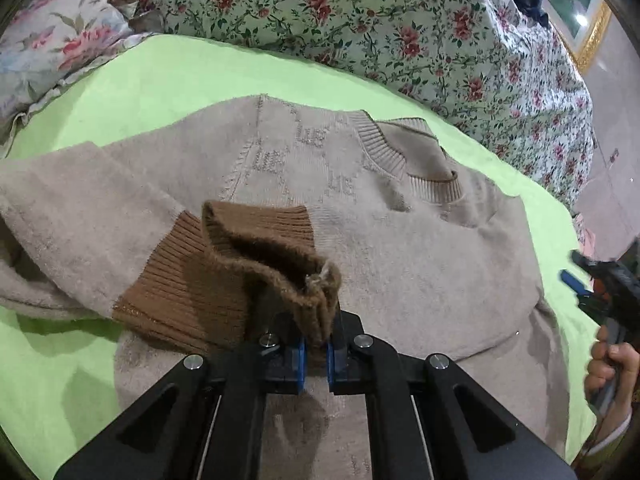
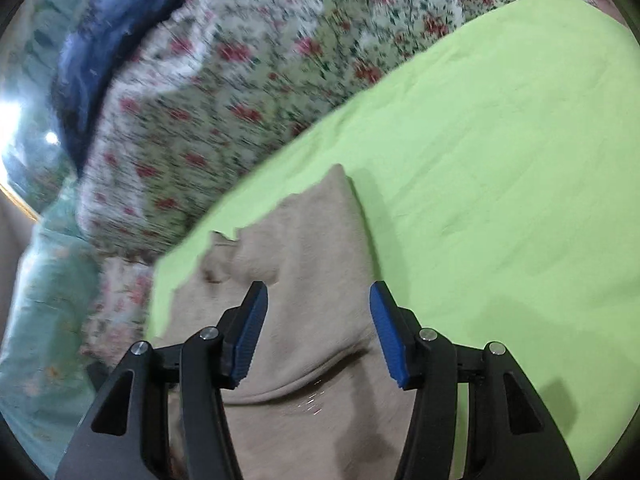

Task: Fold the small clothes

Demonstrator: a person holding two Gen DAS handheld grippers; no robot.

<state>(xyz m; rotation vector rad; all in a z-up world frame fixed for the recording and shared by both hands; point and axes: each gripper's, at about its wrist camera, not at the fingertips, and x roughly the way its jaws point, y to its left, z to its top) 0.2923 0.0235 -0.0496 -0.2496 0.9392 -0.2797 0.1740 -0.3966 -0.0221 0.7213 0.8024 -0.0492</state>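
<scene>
The left gripper [image 1: 316,354] is clenched on the brown ribbed cuff [image 1: 276,252] of the beige sweater [image 1: 420,264], lifting that sleeve end over the chest. The sweater lies flat on a lime-green sheet [image 1: 160,80], collar away from the camera. The right gripper [image 2: 318,332] hangs released above the sweater's edge, its 2 blue pads [image 2: 250,336] apart, nothing between them. A floral bedspread [image 1: 360,20] surrounds the sheet. A hand [image 1: 608,368] grips the right gripper's handle.

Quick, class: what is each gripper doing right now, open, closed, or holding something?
Left gripper: closed on the sweater's brown cuff.
Right gripper: open, holding nothing.
</scene>
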